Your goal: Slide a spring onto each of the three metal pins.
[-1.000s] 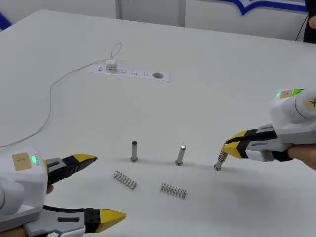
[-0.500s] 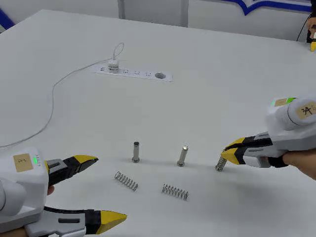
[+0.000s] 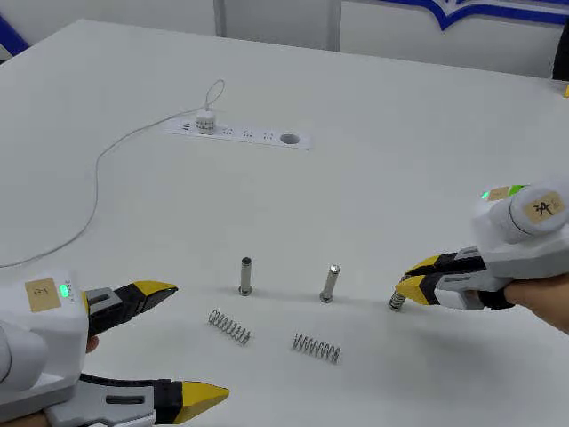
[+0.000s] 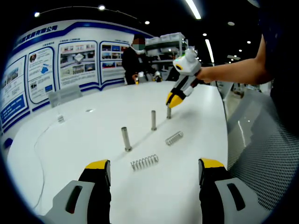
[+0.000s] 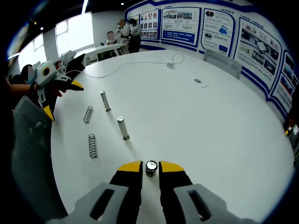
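Pinching the pin, right gripper sits closed — head view reveals its spring; left gripper gapes.

Gap: open table between left pin and middle pin.
Blocking: left spring, right spring, at 6 o'clock of them.
Far: power strip at 11 o'clock.

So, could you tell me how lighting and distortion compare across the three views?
Head view: even light, faint shadow by the middle pin, sharp. Left gripper view: fisheye bows the table, ceiling lights glare. Right gripper view: same bowing, upper-left background washed out.
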